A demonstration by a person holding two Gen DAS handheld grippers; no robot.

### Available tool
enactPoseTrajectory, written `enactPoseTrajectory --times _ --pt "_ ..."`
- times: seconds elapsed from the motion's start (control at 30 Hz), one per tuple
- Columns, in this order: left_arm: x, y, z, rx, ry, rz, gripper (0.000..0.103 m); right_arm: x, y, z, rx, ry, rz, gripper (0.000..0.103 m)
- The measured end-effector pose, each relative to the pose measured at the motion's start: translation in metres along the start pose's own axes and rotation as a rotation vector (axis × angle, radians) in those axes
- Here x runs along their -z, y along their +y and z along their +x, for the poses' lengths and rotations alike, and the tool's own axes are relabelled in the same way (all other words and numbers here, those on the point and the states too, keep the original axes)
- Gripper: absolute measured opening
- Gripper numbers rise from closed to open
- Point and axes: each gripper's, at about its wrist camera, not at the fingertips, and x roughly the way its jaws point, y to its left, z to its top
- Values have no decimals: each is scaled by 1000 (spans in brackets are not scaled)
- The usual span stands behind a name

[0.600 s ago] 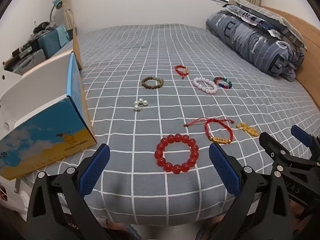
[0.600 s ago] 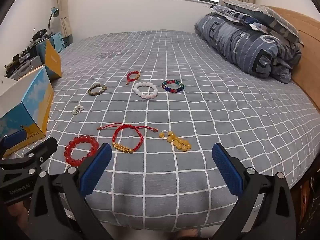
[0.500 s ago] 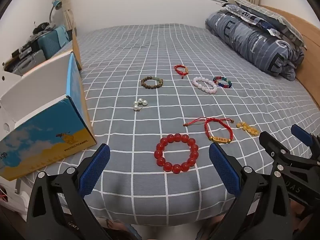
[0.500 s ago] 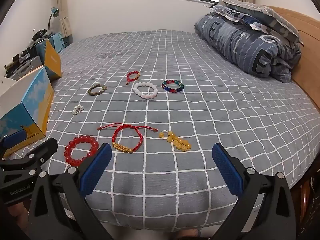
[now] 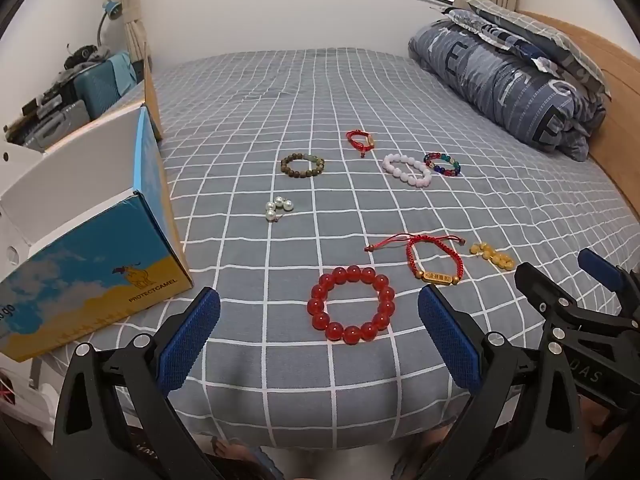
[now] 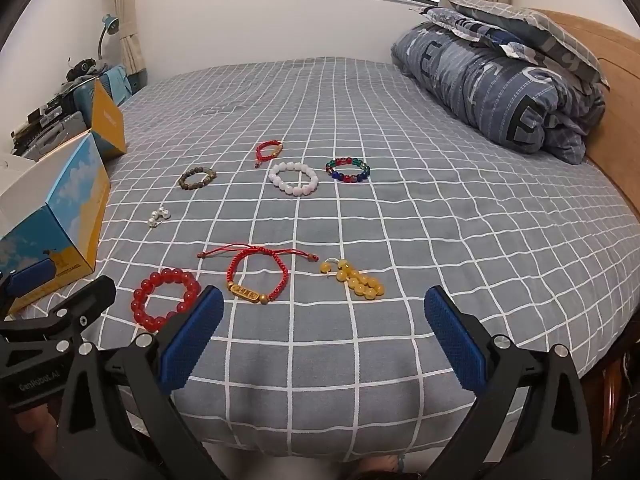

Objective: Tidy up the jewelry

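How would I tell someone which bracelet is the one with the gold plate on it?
Start at the blue and yellow cardboard box at the left edge of the checked bed and move right along the near row. Past the big red bead bracelet lies the red cord bracelet. It alone is woven cord carrying a flat gold bar, with two loose knotted tails; the yellow beads beyond it are a bunched strand.

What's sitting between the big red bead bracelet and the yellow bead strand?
The red cord bracelet with its gold plate lies between the red bead bracelet and the yellow bead strand, touching neither. The right wrist view shows it best.
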Motion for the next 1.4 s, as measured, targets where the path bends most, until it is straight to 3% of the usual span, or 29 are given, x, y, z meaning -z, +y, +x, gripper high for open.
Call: enactPoseTrajectory --times 1.4 --pt "2 -3 3 8 3 13 97 0 -2 -2 4 -3 2 96"
